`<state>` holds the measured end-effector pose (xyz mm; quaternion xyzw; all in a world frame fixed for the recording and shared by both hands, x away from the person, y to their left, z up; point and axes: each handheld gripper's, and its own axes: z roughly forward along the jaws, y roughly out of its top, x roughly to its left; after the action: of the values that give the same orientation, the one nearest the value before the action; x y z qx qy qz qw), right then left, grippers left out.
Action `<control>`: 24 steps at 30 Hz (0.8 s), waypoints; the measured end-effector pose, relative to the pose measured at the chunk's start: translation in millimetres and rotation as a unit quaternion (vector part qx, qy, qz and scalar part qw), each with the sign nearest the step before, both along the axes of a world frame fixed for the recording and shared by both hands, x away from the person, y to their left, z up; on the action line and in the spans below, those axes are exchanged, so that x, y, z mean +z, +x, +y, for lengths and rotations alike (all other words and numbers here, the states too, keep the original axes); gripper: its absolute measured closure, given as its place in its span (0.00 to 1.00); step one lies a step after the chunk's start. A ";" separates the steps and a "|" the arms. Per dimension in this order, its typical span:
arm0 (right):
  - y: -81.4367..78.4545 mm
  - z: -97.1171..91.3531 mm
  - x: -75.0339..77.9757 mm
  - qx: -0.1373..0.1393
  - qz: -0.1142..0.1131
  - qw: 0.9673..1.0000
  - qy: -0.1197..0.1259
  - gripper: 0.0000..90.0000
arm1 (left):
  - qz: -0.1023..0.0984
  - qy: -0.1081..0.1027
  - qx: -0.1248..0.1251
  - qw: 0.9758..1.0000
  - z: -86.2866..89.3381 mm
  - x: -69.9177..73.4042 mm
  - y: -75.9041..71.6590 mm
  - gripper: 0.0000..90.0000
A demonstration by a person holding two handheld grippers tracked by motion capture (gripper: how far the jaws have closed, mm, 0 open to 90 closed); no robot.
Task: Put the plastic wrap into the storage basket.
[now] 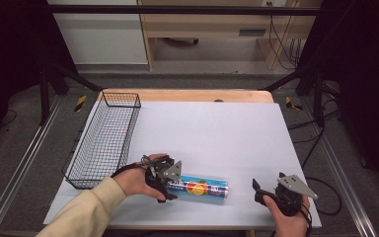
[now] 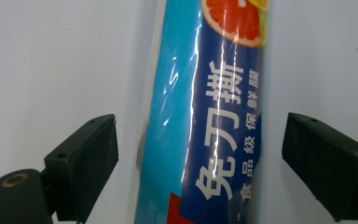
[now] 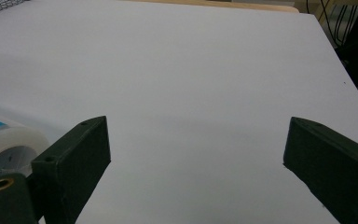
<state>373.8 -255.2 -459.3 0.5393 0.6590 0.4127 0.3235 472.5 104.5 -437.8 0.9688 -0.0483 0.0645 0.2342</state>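
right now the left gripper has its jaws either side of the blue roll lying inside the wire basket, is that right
Not quite. The left gripper does have its jaws either side of the blue roll, without the pads touching it, but the roll lies on the white table surface, to the right of the wire basket, not inside it. The high view shows this.
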 end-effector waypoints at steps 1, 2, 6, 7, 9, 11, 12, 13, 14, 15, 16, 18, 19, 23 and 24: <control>0.0 -0.1 -0.1 0.001 0.000 1.000 0.001 0.08 | 0.002 0.005 -0.002 1.000 -0.5 -1.8 1.3 0.13; 0.0 -0.1 -0.1 0.001 0.000 1.000 0.001 0.08 | 0.002 0.005 -0.002 1.000 -0.5 -1.8 1.3 0.14; 0.1 0.0 -0.4 0.003 0.002 1.000 0.002 0.09 | 0.002 0.015 -0.002 1.000 0.1 -5.5 3.6 0.17; 0.3 0.2 -0.5 0.002 0.002 1.000 0.002 0.09 | 0.001 0.022 -0.003 1.000 1.3 -6.0 4.5 0.17; 0.5 0.1 -0.7 0.003 0.003 1.000 0.003 0.09 | 0.002 0.026 -0.006 1.000 2.6 -6.6 5.0 0.19; 0.4 0.1 -0.7 0.003 0.003 1.000 0.003 0.09 | 0.002 0.033 -0.006 0.999 3.1 -7.3 6.0 0.20; 0.4 0.1 -0.7 0.003 0.003 1.000 0.003 0.09 | 0.002 0.033 -0.006 0.999 3.1 -7.3 6.0 0.20; 0.4 0.4 -0.8 0.004 0.005 1.000 0.004 0.09 | 0.003 0.038 -0.002 0.999 3.4 -7.5 6.0 0.20; 0.4 0.4 -0.8 0.004 0.005 1.000 0.004 0.09 | 0.000 0.039 -0.004 0.999 3.3 -7.6 6.2 0.20; 0.4 0.4 -0.8 0.003 0.004 1.000 0.002 0.09 | 0.000 0.039 -0.003 0.999 3.2 -7.7 6.2 0.20; 0.5 0.7 -0.8 0.004 0.004 1.000 0.002 0.09 | 0.003 0.036 -0.006 0.999 2.7 -8.2 6.0 0.21; 0.4 0.8 -0.7 0.005 0.004 1.000 0.002 0.09 | 0.005 0.038 -0.008 0.999 2.2 -9.0 6.3 0.22; 0.4 0.9 -0.7 0.005 0.005 1.000 0.002 0.09 | 0.006 0.040 -0.004 0.999 2.4 -9.1 6.4 0.23; 0.7 0.8 -1.1 0.007 0.004 1.000 0.001 0.10 | 0.004 0.041 -0.007 0.999 1.6 -10.2 7.6 0.24; 0.7 0.9 -1.0 0.007 0.004 1.000 0.002 0.10 | 0.004 0.041 -0.007 0.999 1.6 -10.2 7.6 0.25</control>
<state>374.5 -254.3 -460.3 0.5367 0.6636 0.4138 0.3169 480.0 106.1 -448.0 0.9776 -0.0565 0.0565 0.1949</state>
